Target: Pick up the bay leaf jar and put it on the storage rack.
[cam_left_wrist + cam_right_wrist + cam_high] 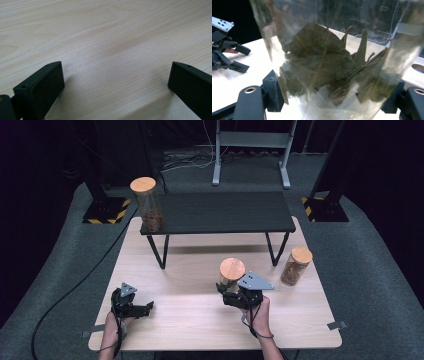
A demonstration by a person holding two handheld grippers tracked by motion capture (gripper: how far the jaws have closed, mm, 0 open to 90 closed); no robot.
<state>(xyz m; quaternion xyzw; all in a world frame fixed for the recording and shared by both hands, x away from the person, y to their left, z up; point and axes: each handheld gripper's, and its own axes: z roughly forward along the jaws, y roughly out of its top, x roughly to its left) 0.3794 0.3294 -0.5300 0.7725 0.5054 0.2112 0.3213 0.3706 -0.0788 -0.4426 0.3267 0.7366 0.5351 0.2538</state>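
Three jars stand about: the right tool (231,292) clamps one jar (232,272) (dried leaves inside) low on its glass at the tabletop's (200,320) near middle, likely for lifting; the left tool (142,308) rests open, idle.

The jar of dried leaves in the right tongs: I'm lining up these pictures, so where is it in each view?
High view: the jar of dried leaves stands lower centre, cork lid up, in the right tongs.
Right gripper view: the jar sits centre, clamped between both jaws.
Left gripper view: not in it.
Shared landmark: the pale wooden table.
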